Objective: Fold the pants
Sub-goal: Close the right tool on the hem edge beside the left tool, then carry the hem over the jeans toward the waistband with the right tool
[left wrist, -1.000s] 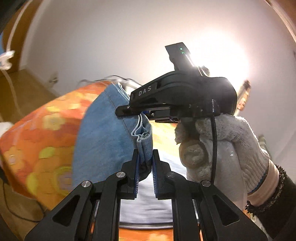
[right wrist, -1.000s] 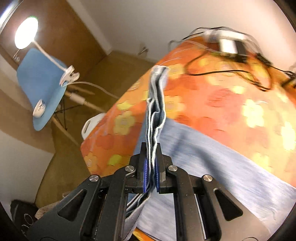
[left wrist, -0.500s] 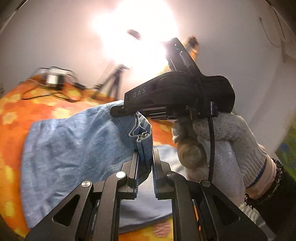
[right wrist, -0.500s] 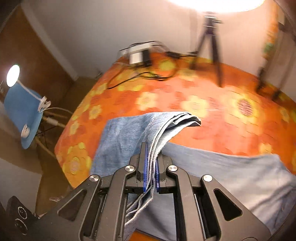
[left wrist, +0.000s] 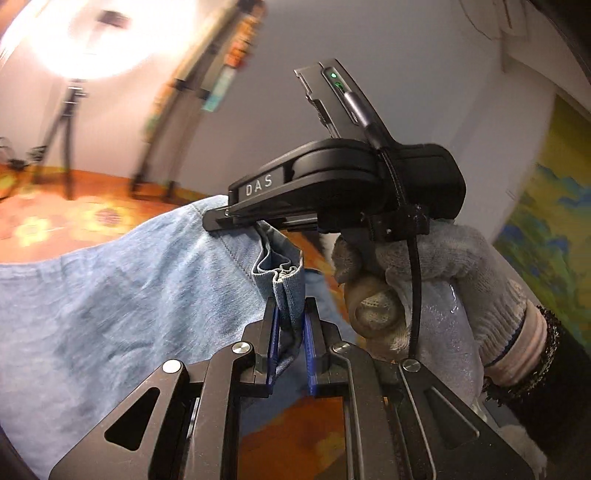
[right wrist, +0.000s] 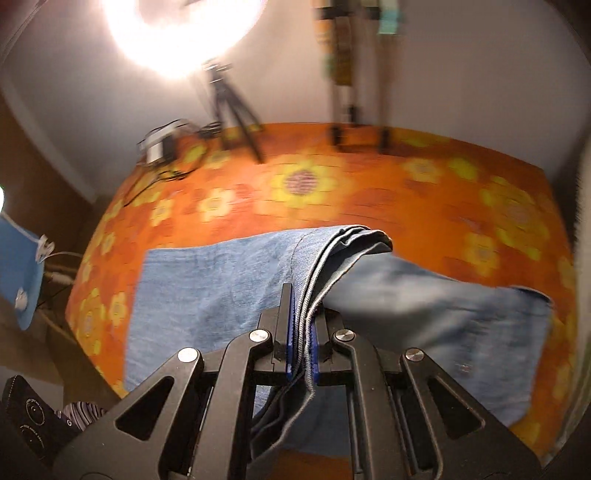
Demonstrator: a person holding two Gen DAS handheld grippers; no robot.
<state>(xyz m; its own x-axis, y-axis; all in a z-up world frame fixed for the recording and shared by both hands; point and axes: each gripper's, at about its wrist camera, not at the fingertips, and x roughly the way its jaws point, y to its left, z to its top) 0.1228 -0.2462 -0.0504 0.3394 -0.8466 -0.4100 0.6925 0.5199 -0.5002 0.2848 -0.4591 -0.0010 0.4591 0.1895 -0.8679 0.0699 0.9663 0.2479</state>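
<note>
An orange worktop (right wrist: 424, 206) with yellow flowers fills the view. At its far edge stand a black tripod (right wrist: 231, 110) under a bright lamp (right wrist: 181, 33), and a power strip (right wrist: 159, 147) with cables.

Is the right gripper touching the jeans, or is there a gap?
Touching. In the right wrist view, the right gripper has its blue pads pressed on the stacked edge of the jeans, with no gap showing.

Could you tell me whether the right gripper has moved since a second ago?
Yes. The right gripper, shut on the jeans, swung from the table's corner toward its middle, facing the tripod.
</note>
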